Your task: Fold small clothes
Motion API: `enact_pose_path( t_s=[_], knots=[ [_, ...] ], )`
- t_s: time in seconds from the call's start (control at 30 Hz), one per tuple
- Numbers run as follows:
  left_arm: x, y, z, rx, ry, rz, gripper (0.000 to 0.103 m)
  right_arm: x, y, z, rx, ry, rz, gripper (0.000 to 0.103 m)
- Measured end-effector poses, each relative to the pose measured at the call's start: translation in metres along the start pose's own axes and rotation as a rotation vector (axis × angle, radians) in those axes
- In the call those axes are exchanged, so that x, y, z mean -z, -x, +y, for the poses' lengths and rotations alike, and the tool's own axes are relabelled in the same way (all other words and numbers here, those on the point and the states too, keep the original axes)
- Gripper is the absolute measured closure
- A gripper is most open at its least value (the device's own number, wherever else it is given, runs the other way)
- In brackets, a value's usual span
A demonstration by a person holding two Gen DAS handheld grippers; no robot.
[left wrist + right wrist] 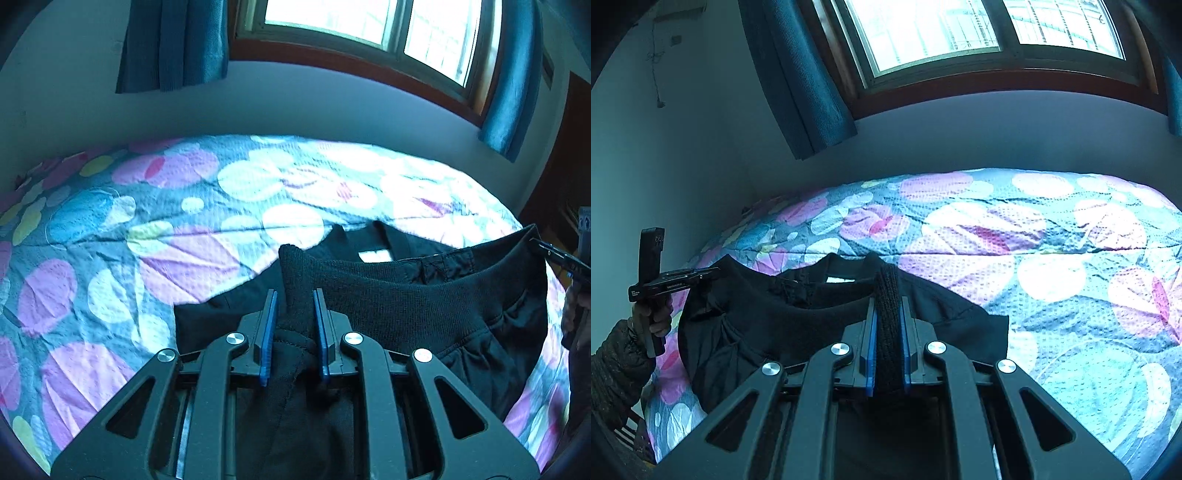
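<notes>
Black knitted garment with a ribbed hem [424, 295] hung stretched between the two tools, its hem lifted above the bed while the rest trailed onto the cover. Nearest the left camera, the left gripper [294, 328] had its blue pads clamped on a bunched corner of the ribbed hem. In the right view, the right gripper [887, 343] was likewise closed tight on the opposite corner, a narrow strip of rib pinched between its pads. Beyond the hem lay the garment's neckline with a small white label [371, 255], resting on the flowered quilted bedspread [147, 206].

Risks, as I judged them: each grip held only a small bite of stretchy knit, so uneven pulling could draw a corner out. The hanging body could also drag and crease, leaving a skewed fold. If the hands drifted apart unequally, the hem would land slanted.

No containers showed in either view; nothing was being stored. Farthest off stood a pale wall [295, 107], blue curtains [173, 44] and a bright wood-framed window [942, 33].
</notes>
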State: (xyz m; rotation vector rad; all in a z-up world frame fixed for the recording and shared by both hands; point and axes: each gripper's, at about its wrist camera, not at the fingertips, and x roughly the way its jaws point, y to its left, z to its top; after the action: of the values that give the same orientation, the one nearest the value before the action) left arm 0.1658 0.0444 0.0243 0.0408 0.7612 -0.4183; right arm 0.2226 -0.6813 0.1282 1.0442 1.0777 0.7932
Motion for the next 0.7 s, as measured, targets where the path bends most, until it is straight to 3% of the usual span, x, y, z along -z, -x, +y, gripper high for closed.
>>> enact_pose_path(
  t_s=[0.33, 0.7],
  knots=[
    [-0.047, -0.047, 0.02, -0.058, 0.059, -0.012, 0.085, -0.051, -0.061, -0.023, 0.014, -0.062, -0.01, 0.093],
    [-0.018, -0.122, 0.047, -0.116, 0.123, 0.127, 0.085, -0.024, -0.136, -0.081, 0.015, -0.254, 0.131, 0.093]
  ],
)
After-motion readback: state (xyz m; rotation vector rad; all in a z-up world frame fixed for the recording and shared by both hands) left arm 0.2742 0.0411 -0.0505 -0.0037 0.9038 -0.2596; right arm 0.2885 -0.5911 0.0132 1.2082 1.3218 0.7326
